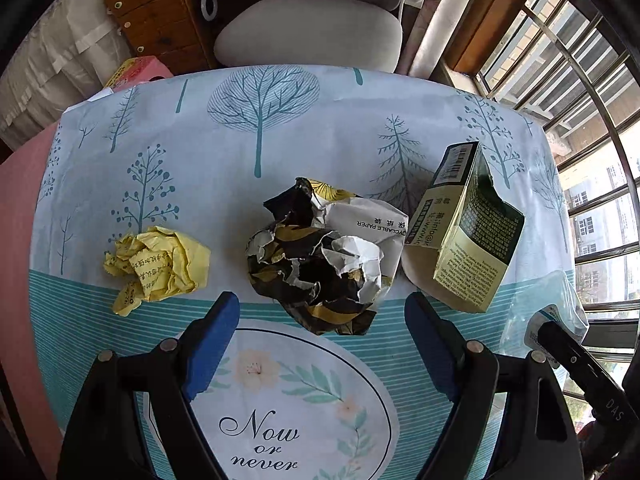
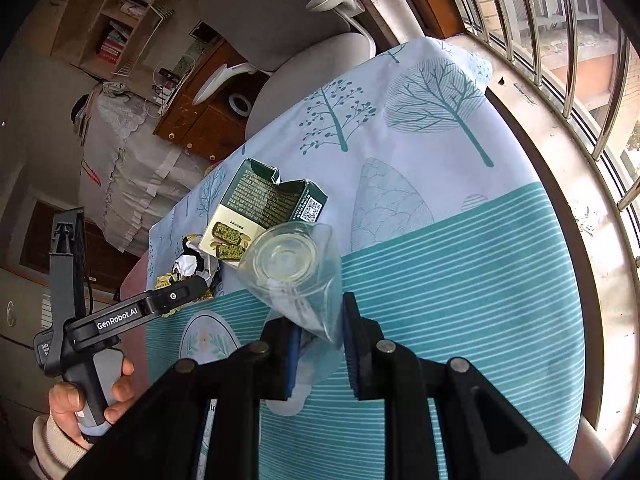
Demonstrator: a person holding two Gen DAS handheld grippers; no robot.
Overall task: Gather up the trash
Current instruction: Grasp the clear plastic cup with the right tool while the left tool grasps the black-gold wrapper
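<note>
Your left gripper (image 1: pixel 320 312) hangs with its blue-padded jaws spread wide and nothing between them, just above the crumpled black, white and gold paper wad (image 1: pixel 326 258) on the tree-printed teal and white tablecloth (image 1: pixel 280 128). A crumpled yellow printed paper ball (image 1: pixel 158 266) lies apart to its left; a torn green and cream cardboard box (image 1: pixel 466 232) stands touching the wad's right side.

Your right gripper (image 2: pixel 320 346) is clamped on a clear crushed plastic cup (image 2: pixel 294 276). The cup's lower end is hidden behind the pads, and its see-through walls make its outline hard to trace. In the left wrist view it is only a pale glare at the right edge. Your hand (image 2: pixel 86 400) on the left handle is cut off at the sleeve.
</note>
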